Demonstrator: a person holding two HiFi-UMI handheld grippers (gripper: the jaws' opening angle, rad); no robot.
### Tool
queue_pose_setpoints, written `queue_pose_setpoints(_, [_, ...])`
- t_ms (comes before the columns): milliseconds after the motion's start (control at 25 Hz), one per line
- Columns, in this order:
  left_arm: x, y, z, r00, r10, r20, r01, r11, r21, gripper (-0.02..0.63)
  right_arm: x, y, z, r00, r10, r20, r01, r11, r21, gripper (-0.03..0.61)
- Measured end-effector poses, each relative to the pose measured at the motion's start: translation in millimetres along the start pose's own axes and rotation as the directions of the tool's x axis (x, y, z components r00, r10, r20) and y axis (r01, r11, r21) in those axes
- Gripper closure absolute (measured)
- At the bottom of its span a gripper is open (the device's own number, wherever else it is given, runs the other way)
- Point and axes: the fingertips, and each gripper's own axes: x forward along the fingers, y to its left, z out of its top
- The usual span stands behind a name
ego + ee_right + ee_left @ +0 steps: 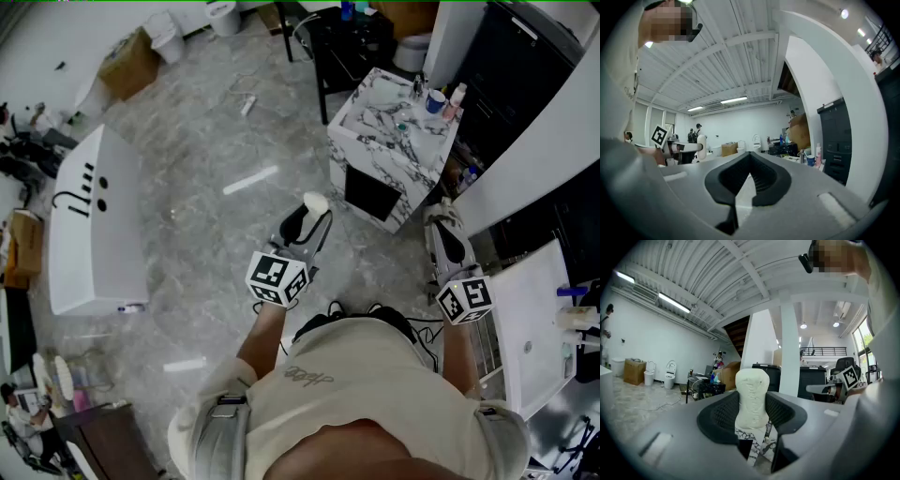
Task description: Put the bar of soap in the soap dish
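In the left claw [313,212]: the bar of soap [752,392], a pale, rounded block clenched upright between the two pads and held level, short of the marble table [384,131].
Right claw [749,157]: clenched on nothing, tips meeting, held level to the right of the marble table's near corner.
Step in hand: carrying; the soap is grasped and off any surface, not yet at its place.
Soap dish: I cannot pick it out; the likeliest spot is the crowded top of the marble table, but the small things there are too small to name for sure.
Next move calls for: walking the soap forward over the marble table, finding the dish, lowering the bar flat into it, then releasing.
On the marble table: a blue cup [436,100] and a few bottles at its far edge, which crowd the landing spot.
Beyond the marble table: a black chair [347,37].
Right of it: a dark cabinet [511,75], close by.
Left of it, well apart: a long white unit [94,220] and a cardboard box [127,64].
In the way: bare floor only.
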Motion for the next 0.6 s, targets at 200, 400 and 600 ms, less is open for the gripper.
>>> queue_pose_setpoints(200, [-0.8, 1.2, 2.1, 1.0, 0.001, 0.004, -0.001, 1.0, 0.012, 0.417, 2.1, -1.2, 3.2, 1.0, 0.004, -0.003, -0.004, 0.998, -0.067, 0.578])
queue_pose_setpoints(400, [-6.8, 0.6, -4.5, 1.0, -0.014, -0.005, 0.014, 1.0, 0.003, 0.417, 6.3, 11.8, -1.5, 1.0, -0.001, -0.004, 0.001, 0.996, -0.089, 0.578])
queue_pose_setpoints(600, [-11.3, -0.5, -16.4, 0.998, -0.047, -0.03, 0.046, 0.999, -0.021, 0.417, 12.2, 38.8, -16.0, 0.998, 0.033, -0.045, -0.038, 0.993, -0.112, 0.577])
